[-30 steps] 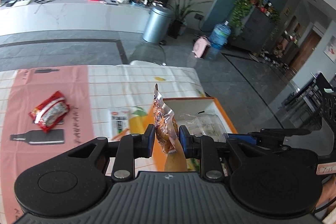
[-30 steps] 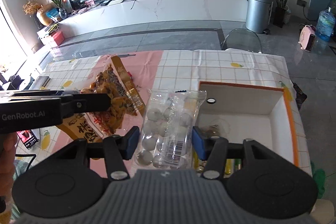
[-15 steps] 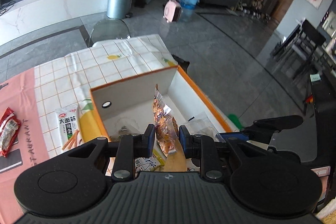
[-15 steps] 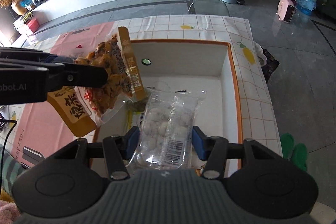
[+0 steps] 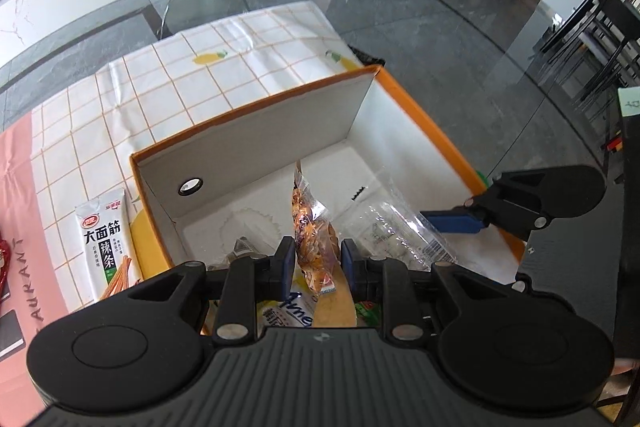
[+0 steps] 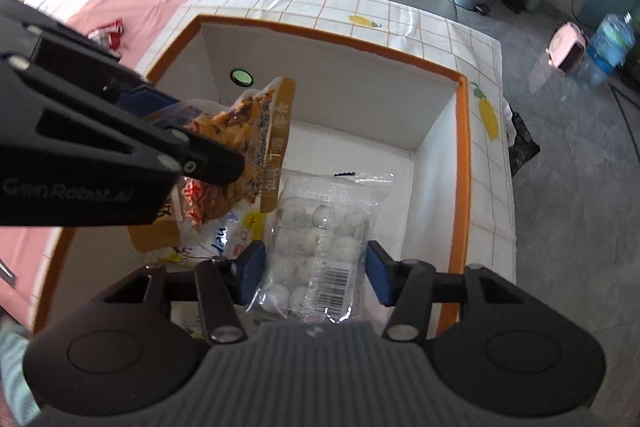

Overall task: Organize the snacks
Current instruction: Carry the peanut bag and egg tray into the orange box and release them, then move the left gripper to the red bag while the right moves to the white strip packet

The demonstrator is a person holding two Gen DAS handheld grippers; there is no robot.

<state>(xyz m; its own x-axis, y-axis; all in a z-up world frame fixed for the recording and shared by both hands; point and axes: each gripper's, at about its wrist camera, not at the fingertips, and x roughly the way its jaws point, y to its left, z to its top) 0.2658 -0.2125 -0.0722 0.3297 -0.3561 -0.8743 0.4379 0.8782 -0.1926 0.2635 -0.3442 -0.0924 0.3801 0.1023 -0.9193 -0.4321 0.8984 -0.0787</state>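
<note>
Both grippers hang over the orange box (image 5: 416, 115). Left gripper (image 5: 316, 261) pinches an orange snack bag (image 5: 310, 227), right gripper (image 6: 316, 273) clamps a clear pack of white balls (image 6: 320, 239), both bags above other snacks (image 6: 224, 239) inside.

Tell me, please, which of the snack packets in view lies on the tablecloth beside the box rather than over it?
The white packet with green lettering, flat on the tablecloth left of the orange-rimmed box. The brown snack packet and clear packet of white balls are gripped above the box.
</note>
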